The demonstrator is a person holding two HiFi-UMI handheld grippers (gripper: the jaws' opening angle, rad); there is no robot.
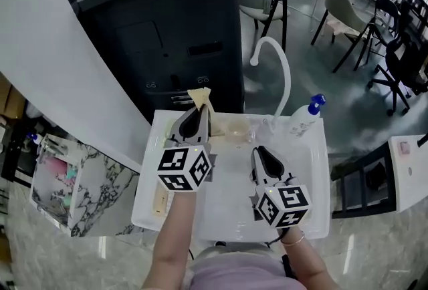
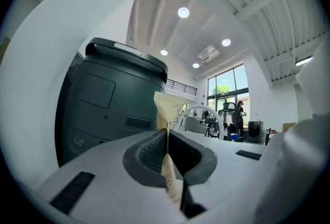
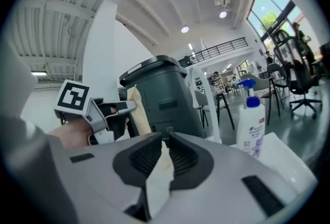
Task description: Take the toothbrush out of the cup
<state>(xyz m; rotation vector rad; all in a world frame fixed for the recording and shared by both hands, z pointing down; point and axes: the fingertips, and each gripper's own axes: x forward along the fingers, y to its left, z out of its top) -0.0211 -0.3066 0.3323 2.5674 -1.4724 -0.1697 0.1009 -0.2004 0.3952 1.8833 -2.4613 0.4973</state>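
My left gripper [image 1: 199, 110] is raised above the back of the white basin [image 1: 313, 182]. It is shut on a flat cream packet [image 1: 200, 96], and the pads meet on the thin wrapper [image 2: 167, 107] in the left gripper view. I cannot see what the packet contains. A clear cup [image 1: 235, 129] stands in the basin just right of and below that gripper. My right gripper [image 1: 258, 150] hovers over the basin to the cup's right, apart from it. Its jaws stand a narrow gap apart [image 3: 165, 148], and only pale surface shows through the gap.
A white curved faucet [image 1: 281, 61] rises behind the basin. A pump bottle [image 1: 304, 118] stands at the basin's back right corner. A tall black machine [image 1: 167, 28] fills the back left. A pale bar [image 1: 160, 198] lies at the basin's left edge. Chairs [image 1: 344, 15] stand further right.
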